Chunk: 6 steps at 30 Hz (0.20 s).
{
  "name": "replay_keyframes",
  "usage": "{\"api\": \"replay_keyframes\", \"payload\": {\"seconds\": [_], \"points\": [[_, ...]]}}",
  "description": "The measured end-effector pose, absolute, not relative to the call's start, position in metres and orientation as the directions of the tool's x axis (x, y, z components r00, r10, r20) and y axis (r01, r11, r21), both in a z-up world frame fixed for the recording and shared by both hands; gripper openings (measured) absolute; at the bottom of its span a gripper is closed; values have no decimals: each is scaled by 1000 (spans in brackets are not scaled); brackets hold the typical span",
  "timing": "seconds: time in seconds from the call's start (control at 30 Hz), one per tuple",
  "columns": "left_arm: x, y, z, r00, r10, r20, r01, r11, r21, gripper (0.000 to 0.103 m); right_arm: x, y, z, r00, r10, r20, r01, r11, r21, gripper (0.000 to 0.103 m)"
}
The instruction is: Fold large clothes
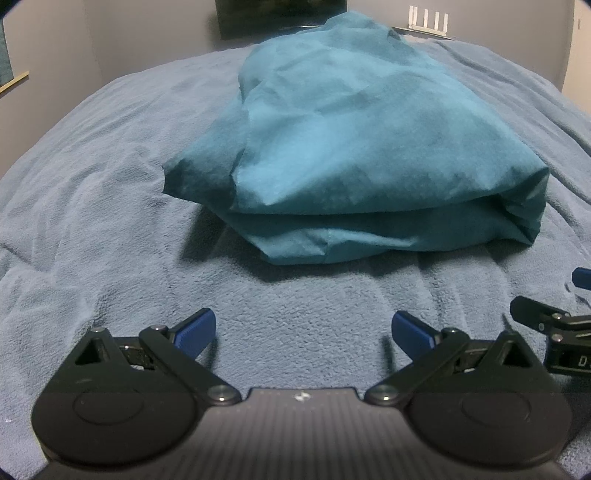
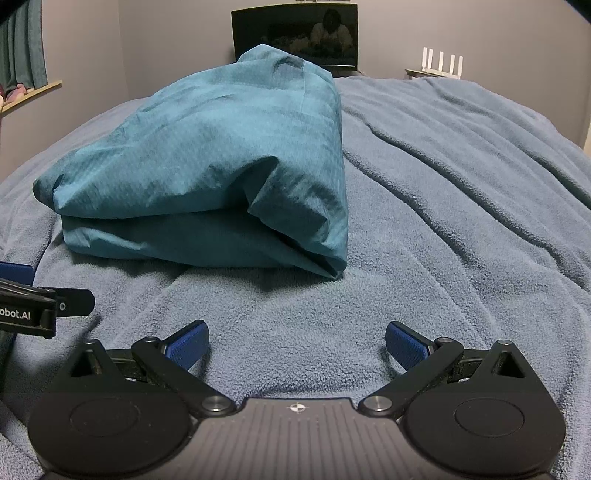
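A teal garment lies folded in a thick bundle on the blue blanket; it also shows in the right wrist view, left of centre. My left gripper is open and empty, low over the blanket just in front of the bundle. My right gripper is open and empty, in front of the bundle's right end. Each gripper shows at the edge of the other's view: the right one and the left one.
The blanket covers the whole bed in soft ridges. A dark screen and a white router stand beyond the far edge by the wall. A curtain and sill are at left.
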<state>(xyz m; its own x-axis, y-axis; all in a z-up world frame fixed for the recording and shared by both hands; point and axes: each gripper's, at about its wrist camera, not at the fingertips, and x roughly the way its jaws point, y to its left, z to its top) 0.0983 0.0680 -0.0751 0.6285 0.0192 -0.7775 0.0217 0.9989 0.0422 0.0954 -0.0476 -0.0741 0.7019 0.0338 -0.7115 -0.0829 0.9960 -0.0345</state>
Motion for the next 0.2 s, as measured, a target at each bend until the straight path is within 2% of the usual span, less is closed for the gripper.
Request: {"api": "replay_keyframes", "payload": {"seconds": [0.2], "points": [[100,69,-76,622,21,-782,16,999,40,103,95,-49,-74,701,35,-712,-84,996,-34,103]]}}
